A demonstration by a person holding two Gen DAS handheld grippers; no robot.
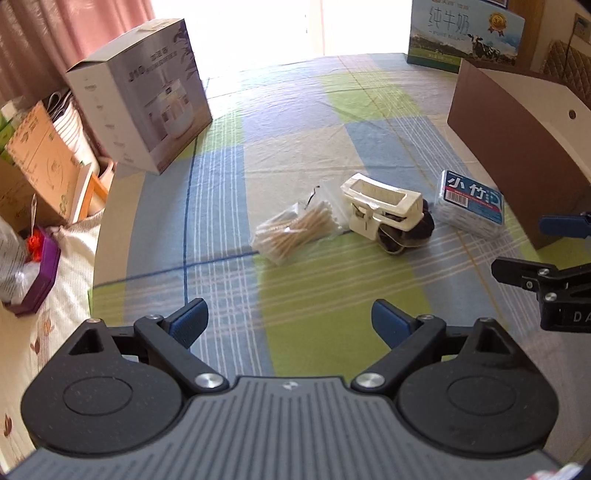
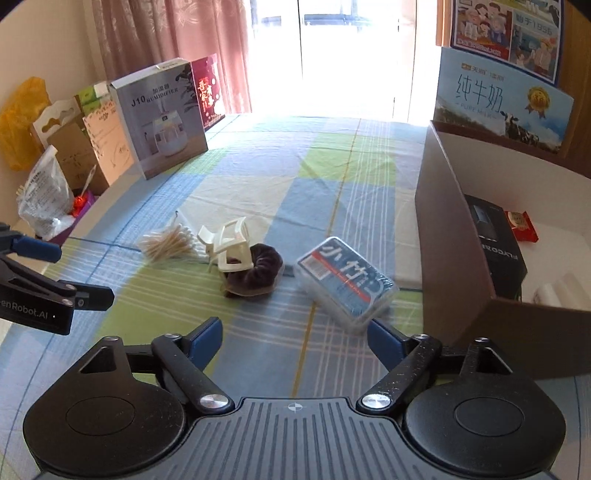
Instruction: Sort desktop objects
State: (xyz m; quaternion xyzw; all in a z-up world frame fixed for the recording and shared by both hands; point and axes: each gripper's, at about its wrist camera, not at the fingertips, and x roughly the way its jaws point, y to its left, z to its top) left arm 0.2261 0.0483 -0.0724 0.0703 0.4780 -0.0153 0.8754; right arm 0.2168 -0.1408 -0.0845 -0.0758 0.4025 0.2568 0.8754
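Note:
On the checked tablecloth lie a bag of cotton swabs [image 1: 295, 229] [image 2: 168, 243], a cream hair claw clip [image 1: 382, 206] [image 2: 231, 245] resting on a dark scrunchie [image 1: 413, 232] [image 2: 255, 275], and a clear blue-labelled box of toothpicks [image 1: 471, 203] [image 2: 345, 282]. My left gripper [image 1: 290, 323] is open and empty, short of the swabs. My right gripper [image 2: 295, 341] is open and empty, its right finger close to the toothpick box. Each gripper shows at the edge of the other's view: the right gripper [image 1: 546, 251] and the left gripper [image 2: 70, 273].
A brown open cardboard box [image 2: 454, 236] [image 1: 517, 140] stands at the right, holding a black box [image 2: 495, 240] and a red packet [image 2: 522, 225]. A humidifier box [image 1: 140, 96] [image 2: 162, 118] stands at the left, a milk carton [image 1: 465, 33] [image 2: 502, 103] behind. Clutter lies off the table's left edge.

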